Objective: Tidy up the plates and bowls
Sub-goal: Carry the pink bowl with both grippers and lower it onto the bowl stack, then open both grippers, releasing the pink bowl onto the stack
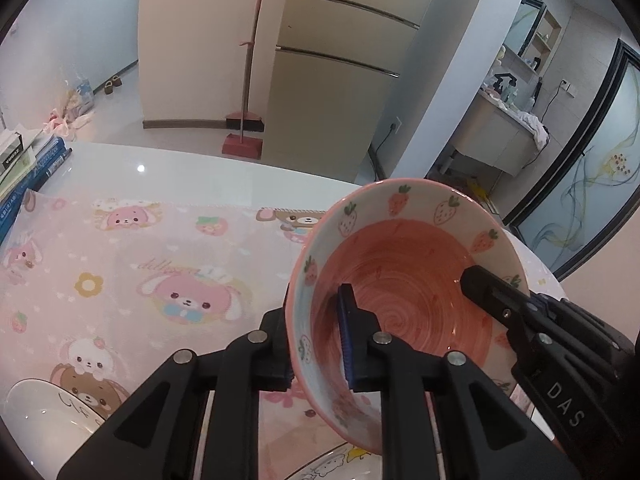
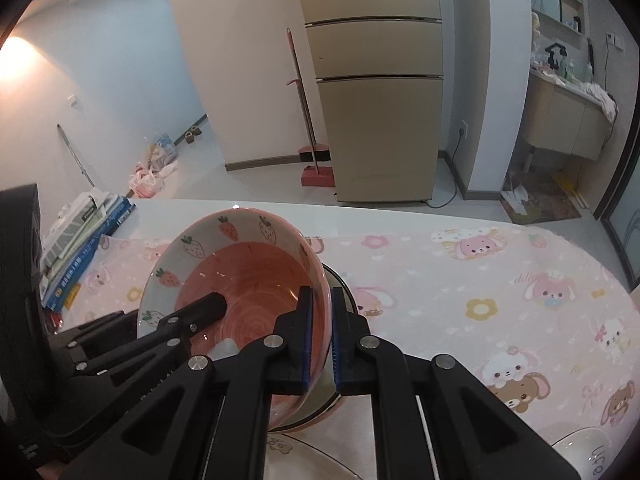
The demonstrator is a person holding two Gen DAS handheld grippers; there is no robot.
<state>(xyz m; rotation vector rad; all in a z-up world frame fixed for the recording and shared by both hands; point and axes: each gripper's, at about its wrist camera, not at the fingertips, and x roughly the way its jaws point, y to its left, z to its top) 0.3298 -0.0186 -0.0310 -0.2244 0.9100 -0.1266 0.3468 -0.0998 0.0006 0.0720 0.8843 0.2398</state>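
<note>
both grippers pinch the same strawberry bowl [image 1: 404,280], held tilted above the pink cartoon tablecloth [image 1: 132,264] with its swirled pink inside turned toward the cameras. the left gripper [image 1: 316,344] clamps the bowl's left wall, one blue-padded finger inside and one outside, the jaws pressed nearly together on the ceramic. the right gripper [image 2: 320,344] does the same on the opposite wall, its blue pads squeezing the rim between them, with only the wall's thickness keeping them apart. each gripper's tip shows inside the bowl in the other's view.

the sorting looks barely under way, judging from how the dishes lie. directly under the lifted bowl, at the near edge of the table, sits a cartoon-printed plate [image 1: 332,464], only partly visible. a white bowl [image 1: 48,420] with dark lettering rests apart at one side of the cloth, not stacked with anything. whether the strawberry bowl is bound for the plate below or for the white bowl cannot be told, and it touches neither.

farther back, a pile of books [image 2: 80,248] sits at the table's far corner. beyond the table stand a beige refrigerator [image 2: 376,100] and a red broom and dustpan [image 2: 312,160] leaning by the wall.
</note>
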